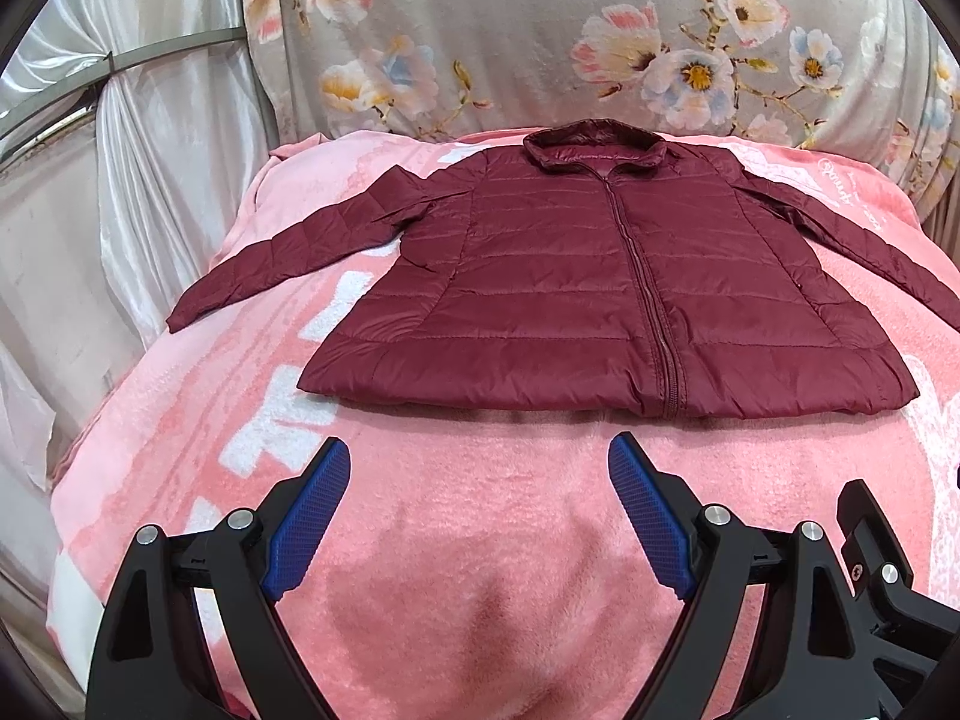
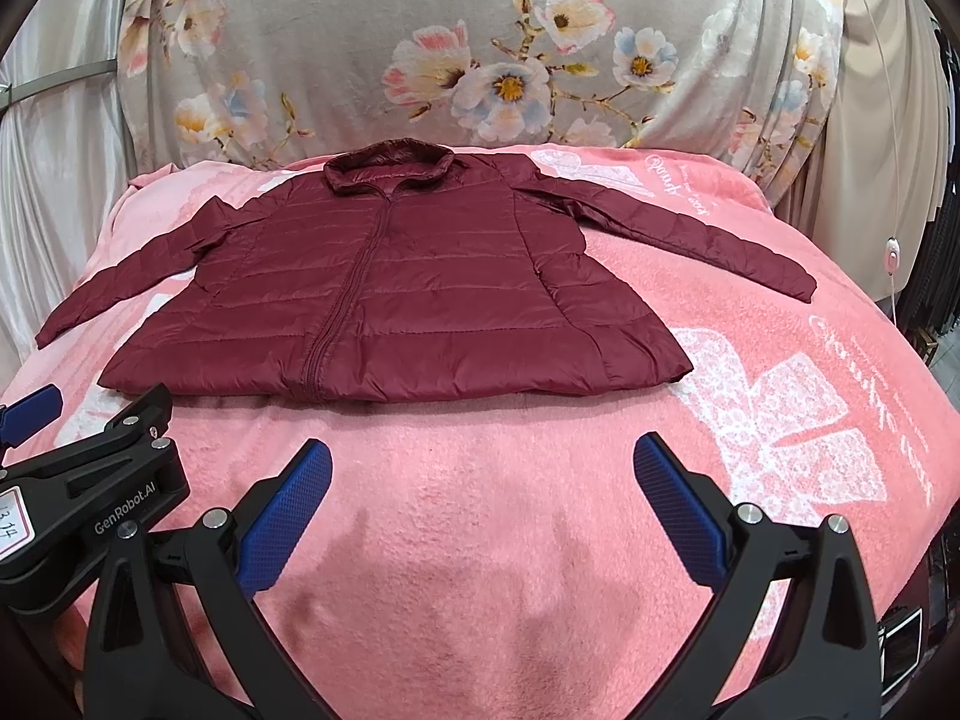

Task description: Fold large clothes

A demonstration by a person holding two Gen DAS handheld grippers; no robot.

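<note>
Pink blanket [image 1: 480, 540] carries the maroon puffer jacket [image 1: 600, 300] flat, zipped, sleeves splayed for folding, while left gripper [image 1: 479, 468] and right gripper [image 2: 483, 474], both spread empty, hover short of its hem.

This looks like a bedroom in a home. A bed is spread with a pink fleece blanket [image 2: 780, 312], a grey flower-printed cloth [image 2: 420, 42] is draped behind it, and pale satin curtains [image 1: 150, 138] hang at the side beside a white corded switch [image 2: 893, 254].
</note>
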